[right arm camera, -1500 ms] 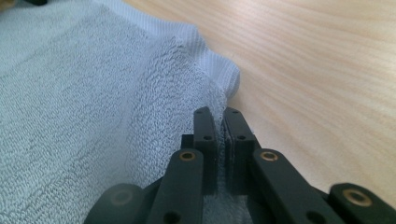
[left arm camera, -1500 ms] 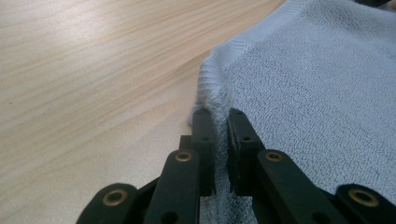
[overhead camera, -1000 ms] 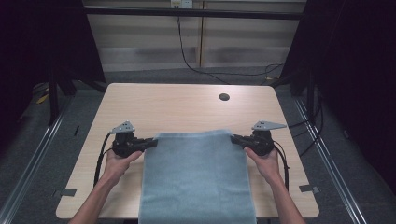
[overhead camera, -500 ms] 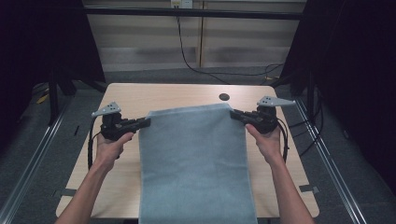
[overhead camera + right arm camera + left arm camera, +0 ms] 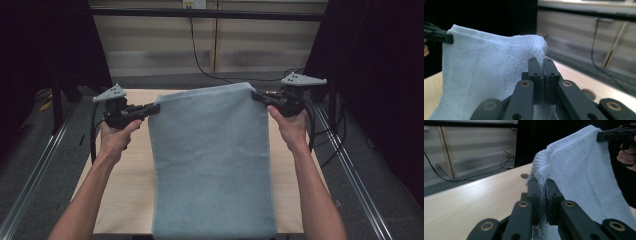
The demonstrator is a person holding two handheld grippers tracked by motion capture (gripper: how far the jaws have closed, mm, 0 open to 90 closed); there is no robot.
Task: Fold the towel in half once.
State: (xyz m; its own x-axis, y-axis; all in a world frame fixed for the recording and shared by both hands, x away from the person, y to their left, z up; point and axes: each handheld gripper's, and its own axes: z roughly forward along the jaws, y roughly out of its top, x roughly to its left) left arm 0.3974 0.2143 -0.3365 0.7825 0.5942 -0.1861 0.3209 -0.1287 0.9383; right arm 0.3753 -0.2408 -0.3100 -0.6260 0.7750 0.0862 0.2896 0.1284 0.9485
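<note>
A pale blue towel [image 5: 212, 160] hangs spread between my two grippers above the wooden table [image 5: 120, 195], its lower end draped past the near edge. At the towel's upper left corner my left gripper [image 5: 154, 108] is shut on the cloth; in the left gripper view its jaws [image 5: 542, 186] pinch the ribbed hem of the towel [image 5: 584, 167]. My right gripper [image 5: 256, 96] is shut on the upper right corner; in the right gripper view [image 5: 541, 65] the towel [image 5: 486, 67] folds over its closed jaws. Each gripper view shows the other gripper at the far corner.
A small dark round spot [image 5: 525, 176] lies on the far part of the table, also showing as a round spot [image 5: 587, 93] in the right gripper view. Cables [image 5: 200, 60] run over the grey floor behind. Metal rails [image 5: 35, 175] flank the table.
Both grippers have risen with the towel's top corners. The towel, which lay flat on the table, now hangs stretched in the air.
</note>
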